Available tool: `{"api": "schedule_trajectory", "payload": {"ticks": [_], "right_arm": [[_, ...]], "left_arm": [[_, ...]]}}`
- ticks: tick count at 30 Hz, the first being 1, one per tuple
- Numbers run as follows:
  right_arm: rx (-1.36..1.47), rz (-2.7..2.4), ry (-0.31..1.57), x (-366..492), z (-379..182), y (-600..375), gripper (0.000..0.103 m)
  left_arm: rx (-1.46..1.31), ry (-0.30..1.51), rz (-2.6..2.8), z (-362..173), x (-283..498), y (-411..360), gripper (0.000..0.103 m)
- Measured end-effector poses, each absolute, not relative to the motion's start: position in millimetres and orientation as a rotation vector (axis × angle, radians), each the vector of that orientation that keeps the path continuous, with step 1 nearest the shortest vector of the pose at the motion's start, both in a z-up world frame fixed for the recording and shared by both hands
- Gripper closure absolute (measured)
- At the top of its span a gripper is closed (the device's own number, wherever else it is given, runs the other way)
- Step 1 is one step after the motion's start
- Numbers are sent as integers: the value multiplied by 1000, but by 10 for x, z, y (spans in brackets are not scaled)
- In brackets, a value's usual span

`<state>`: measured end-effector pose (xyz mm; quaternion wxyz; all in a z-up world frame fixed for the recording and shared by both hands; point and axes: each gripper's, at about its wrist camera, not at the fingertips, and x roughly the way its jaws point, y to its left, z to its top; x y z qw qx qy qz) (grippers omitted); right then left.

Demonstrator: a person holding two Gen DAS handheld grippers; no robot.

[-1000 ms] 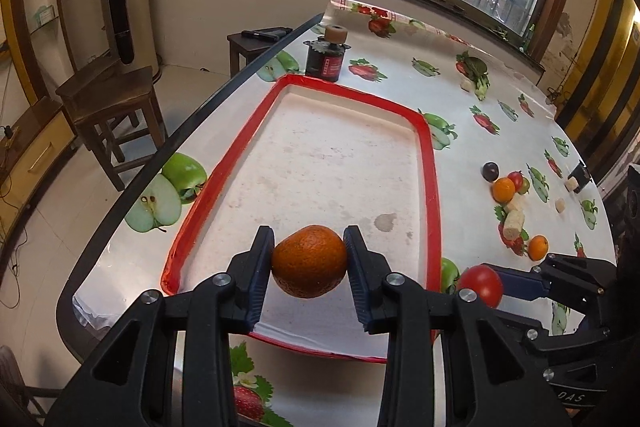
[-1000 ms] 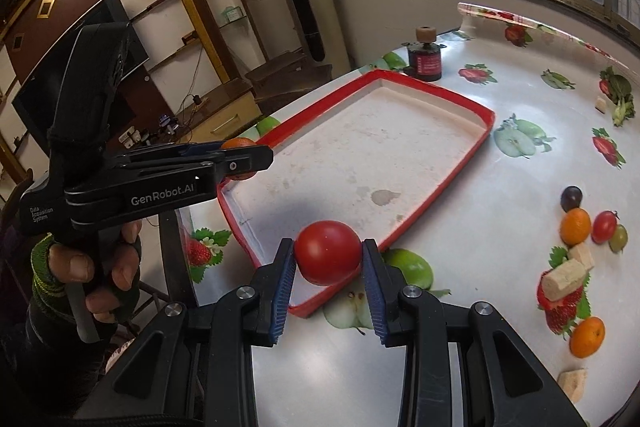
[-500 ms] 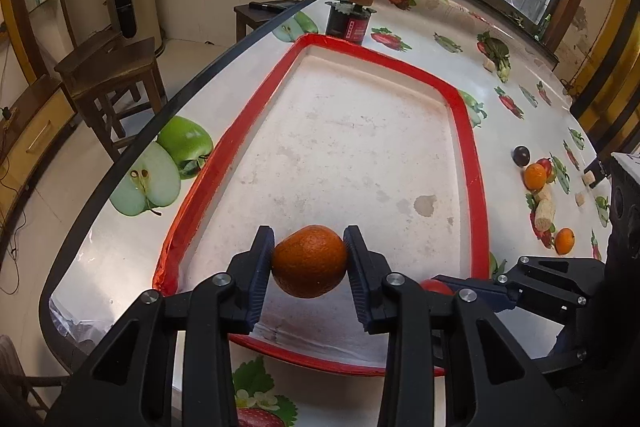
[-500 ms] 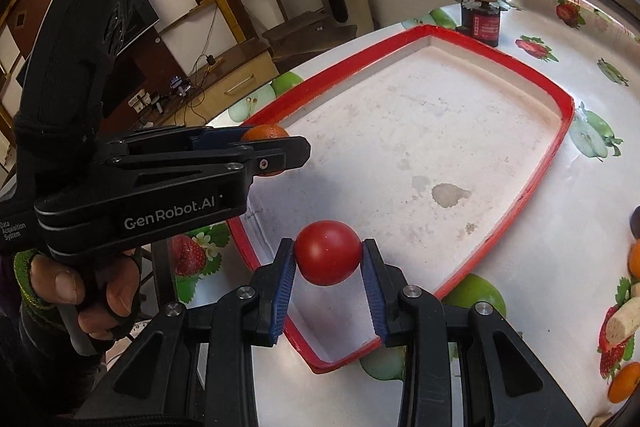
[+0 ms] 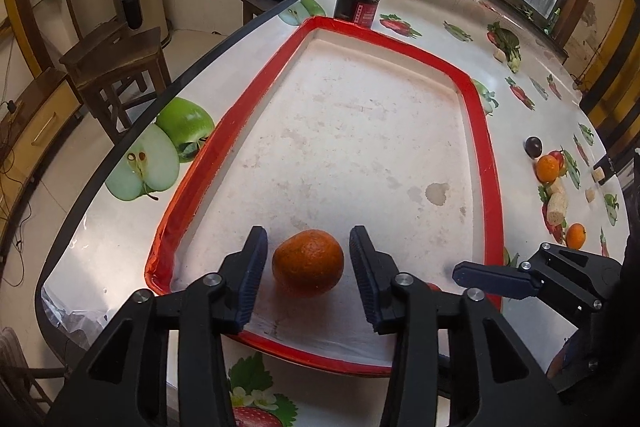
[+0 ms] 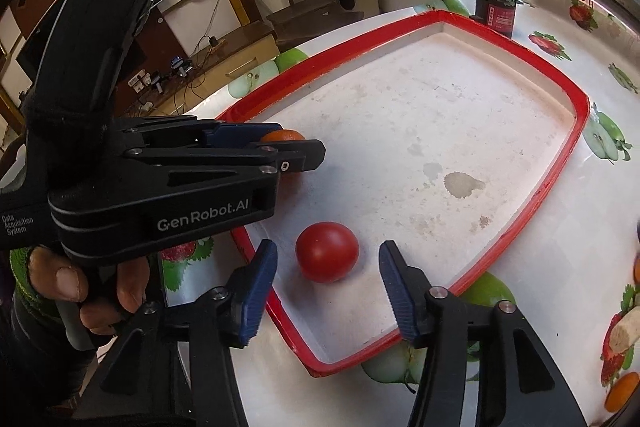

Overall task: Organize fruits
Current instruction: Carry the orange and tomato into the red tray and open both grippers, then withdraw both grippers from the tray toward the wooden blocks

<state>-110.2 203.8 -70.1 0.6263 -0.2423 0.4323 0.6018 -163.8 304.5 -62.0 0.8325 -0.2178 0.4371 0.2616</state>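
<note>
A red-rimmed white tray point(image 5: 486, 163) lies on the fruit-print table. An orange point(image 5: 308, 262) rests on the tray floor near its front edge, between the jaws of my open left gripper point(image 5: 307, 263), which stand apart from it on both sides. A red tomato point(image 6: 327, 251) rests on the tray floor between the jaws of my open right gripper point(image 6: 326, 281), untouched. The right wrist view shows the left gripper point(image 6: 298, 153) from the side, with the orange point(image 6: 282, 135) partly hidden behind it. The tray rim also shows there point(image 6: 560, 163).
A dark jar point(image 5: 357, 7) stands behind the tray's far edge. To the right of the tray lie a dark plum point(image 5: 533, 146), two small oranges point(image 5: 547, 167) and pale food chunks point(image 5: 557, 205). Wooden stools point(image 5: 116, 67) stand beyond the table's left edge.
Both grippers have lowered to the tray and opened. The orange and the tomato, held before, now rest on the tray floor.
</note>
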Motion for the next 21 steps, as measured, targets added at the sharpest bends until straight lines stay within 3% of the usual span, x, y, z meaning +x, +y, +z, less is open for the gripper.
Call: {"api": "schedule_trajectory", "payload": {"ticks": [13, 15, 21], "right_arm": [[-487, 1365, 937, -1079, -411, 1583, 43], [-475, 1355, 929, -1060, -368, 1488, 43], [-426, 1316, 920, -983, -264, 1149, 43]], "left_arm": [[-441, 908, 575, -437, -1694, 2914, 55], [-440, 908, 585, -421, -1696, 2897, 48], [-425, 892, 573, -321, -1696, 2759, 47]]}}
